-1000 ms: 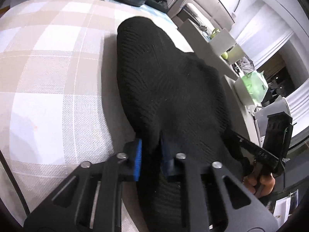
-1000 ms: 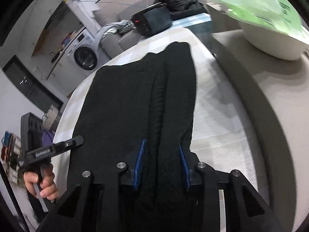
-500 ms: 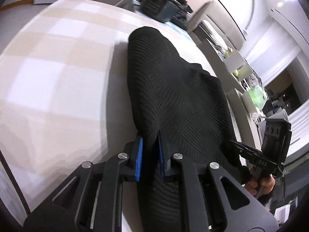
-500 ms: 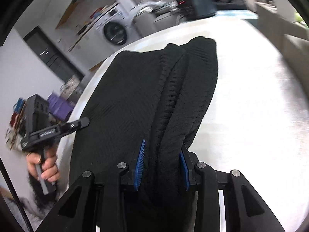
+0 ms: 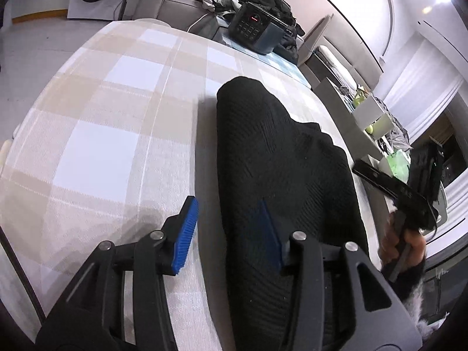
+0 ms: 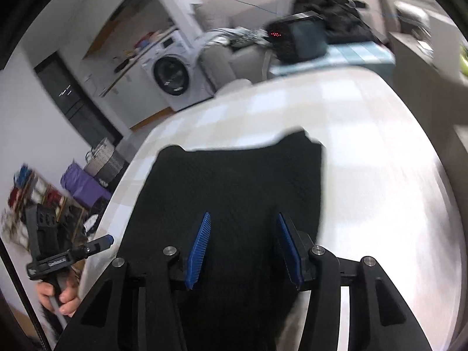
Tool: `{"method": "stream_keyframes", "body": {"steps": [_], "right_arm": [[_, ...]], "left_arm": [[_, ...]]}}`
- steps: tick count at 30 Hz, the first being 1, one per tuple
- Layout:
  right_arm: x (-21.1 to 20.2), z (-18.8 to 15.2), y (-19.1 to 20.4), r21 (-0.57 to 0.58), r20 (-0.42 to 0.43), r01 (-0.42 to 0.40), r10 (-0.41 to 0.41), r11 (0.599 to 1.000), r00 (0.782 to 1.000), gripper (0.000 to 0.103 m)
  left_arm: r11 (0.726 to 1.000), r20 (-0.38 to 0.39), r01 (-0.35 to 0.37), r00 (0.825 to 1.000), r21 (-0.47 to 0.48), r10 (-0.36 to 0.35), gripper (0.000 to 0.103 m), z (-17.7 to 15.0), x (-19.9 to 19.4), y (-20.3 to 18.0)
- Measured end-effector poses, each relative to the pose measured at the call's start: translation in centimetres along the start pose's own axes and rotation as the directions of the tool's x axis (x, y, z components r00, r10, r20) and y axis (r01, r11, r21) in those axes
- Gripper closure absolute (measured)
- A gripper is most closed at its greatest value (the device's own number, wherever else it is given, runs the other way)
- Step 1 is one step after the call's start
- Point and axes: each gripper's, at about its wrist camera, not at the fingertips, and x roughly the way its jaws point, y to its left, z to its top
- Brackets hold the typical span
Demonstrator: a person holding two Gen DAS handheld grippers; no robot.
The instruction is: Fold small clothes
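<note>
A black ribbed knit garment (image 5: 280, 169) lies folded lengthwise on the checked tablecloth (image 5: 111, 134). My left gripper (image 5: 228, 219) is open and empty, its jaws straddling the garment's near left edge without holding it. In the right wrist view the garment (image 6: 234, 187) lies flat, and my right gripper (image 6: 242, 234) is open and empty just above its near end. The right gripper also shows in the left wrist view (image 5: 392, 187), and the left gripper in the right wrist view (image 6: 73, 254).
A black appliance with a red display (image 5: 257, 29) and a pile of dark clothes (image 5: 269, 0) stand at the table's far end. A grey counter with a green bag (image 5: 397, 163) runs along the right. A washing machine (image 6: 172, 73) stands beyond the table.
Both grippers were shut on the garment's near end and have opened, letting it go. Both have lifted and pulled back a little, and the garment now lies flat.
</note>
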Motion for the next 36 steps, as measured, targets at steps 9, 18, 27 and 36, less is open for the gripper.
{"method": "stream_keyframes", "body": {"steps": [9, 18, 27, 36], "right_arm": [[2.7, 1.1, 5.3, -0.252, -0.043, 0.043, -0.055, 0.967, 0.998, 0.095], [2.5, 0.8, -0.3, -0.168, -0.121, 0.171, -0.192, 0.971, 0.974, 0.078], [2.5, 1.6, -6.0, 0.144, -0.133, 0.045, -0.026, 0.989, 0.991, 0.044], [1.4, 1.9, -3.7, 0.092, -0.063, -0.117, 0.123, 0.989, 0.99, 0.044]], "left_arm": [[1.0, -0.017, 0.004, 1.0, -0.014, -0.004, 0.063, 0.3, 0.3, 1.5], [1.0, -0.042, 0.011, 0.999, -0.015, -0.011, 0.063, 0.7, 1.5, 2.0], [0.999, -0.06, 0.019, 0.998, -0.031, -0.021, 0.061, 1.1, 2.4, 2.2], [0.999, -0.083, 0.008, 0.996, -0.031, -0.01, 0.061, 0.6, 2.9, 2.2]]}}
